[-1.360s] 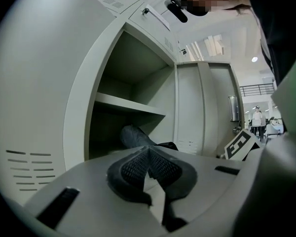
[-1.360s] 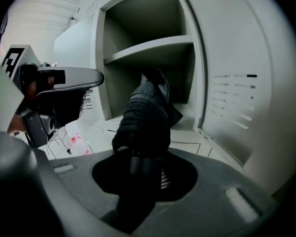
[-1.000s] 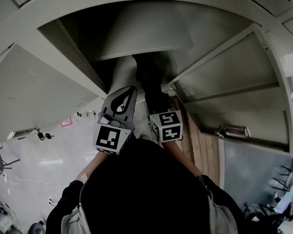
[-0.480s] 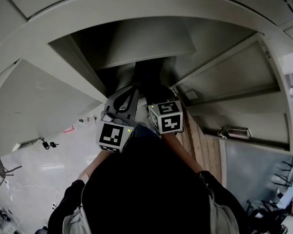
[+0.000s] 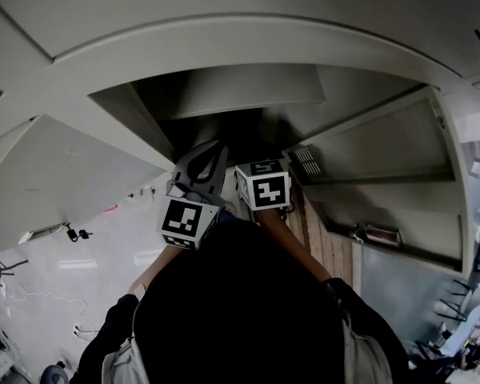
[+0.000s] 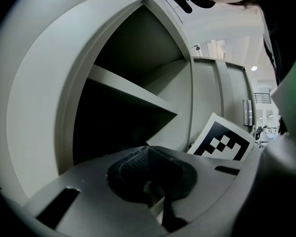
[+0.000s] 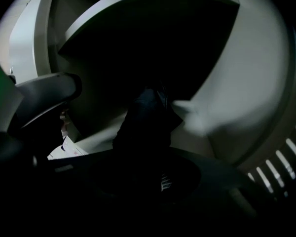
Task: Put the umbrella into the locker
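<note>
The grey locker point(image 5: 224, 94) stands open in front of me, its inside dark under a shelf point(image 6: 133, 95). The umbrella point(image 7: 145, 122) is a dark folded bundle that reaches forward into the opening, and my right gripper point(image 7: 155, 181) is shut on its near end. In the head view only the marker cube of the right gripper point(image 5: 256, 166) shows clearly, at the locker's mouth, with the umbrella point(image 5: 246, 130) a black shape beyond it. The left gripper point(image 5: 214, 149) hovers just left of it, jaws shut and empty. Its pads point(image 6: 138, 167) meet in the left gripper view.
An open locker door point(image 5: 368, 126) with vent slots point(image 5: 306, 157) hangs at the right, another door panel point(image 5: 56, 174) at the left. A wooden floor strip point(image 5: 324, 238) runs below the right door. A white printed sheet point(image 7: 64, 151) lies low at the left. My dark torso point(image 5: 240, 310) fills the bottom.
The right gripper has pushed forward with the umbrella, further into the locker opening. The left gripper has edged along beside it, still shut. The head view has tilted upward.
</note>
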